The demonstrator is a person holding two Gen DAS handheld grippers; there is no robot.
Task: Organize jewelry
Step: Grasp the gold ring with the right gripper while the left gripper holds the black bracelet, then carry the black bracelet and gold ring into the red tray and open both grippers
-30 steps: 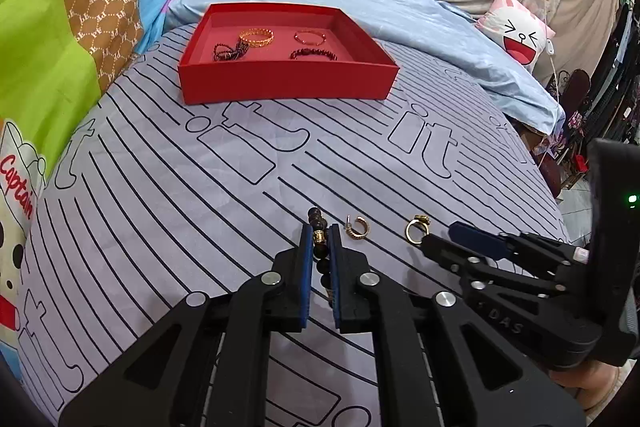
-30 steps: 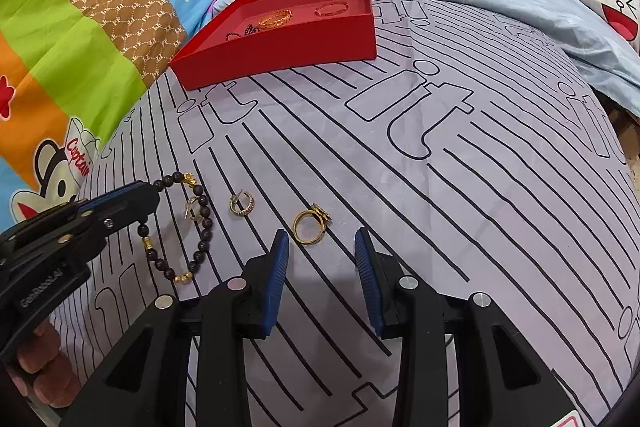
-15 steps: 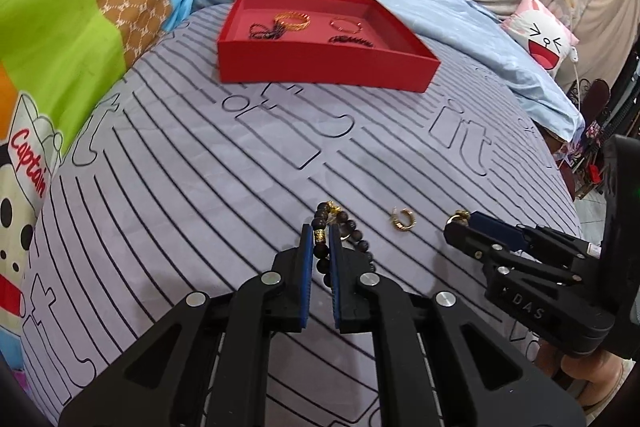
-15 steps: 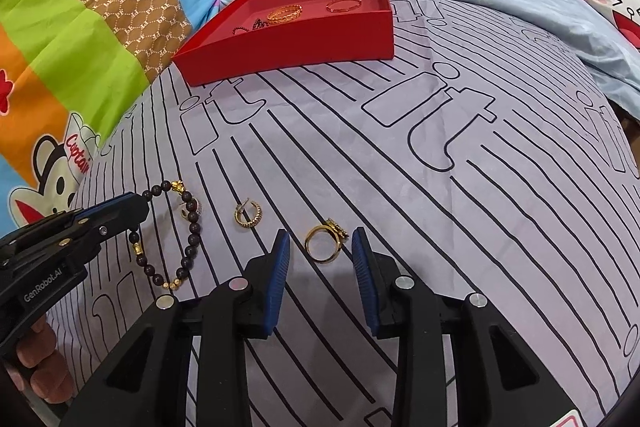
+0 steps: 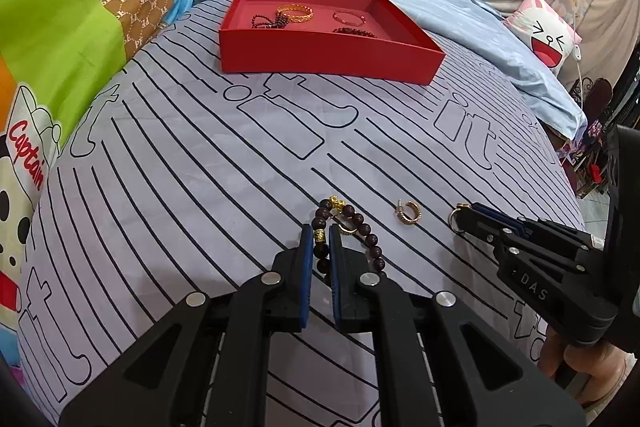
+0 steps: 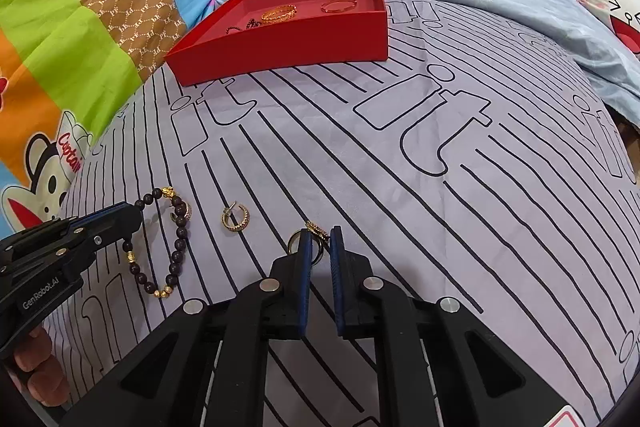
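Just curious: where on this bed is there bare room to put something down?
The striped sheet is free between the red tray and the loose gold hoop earring. Crowded near the dark beaded bracelet.

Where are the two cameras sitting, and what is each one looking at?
Left wrist: rides the left gripper, looking down its fingers at the bead bracelet it pinches; the right gripper and a hand show.
Right wrist: rides the right gripper, looking down at the gold ring between its fingers; the left gripper and fingertips show.
Shared: the red box, the hoop earring, the striped sheet.
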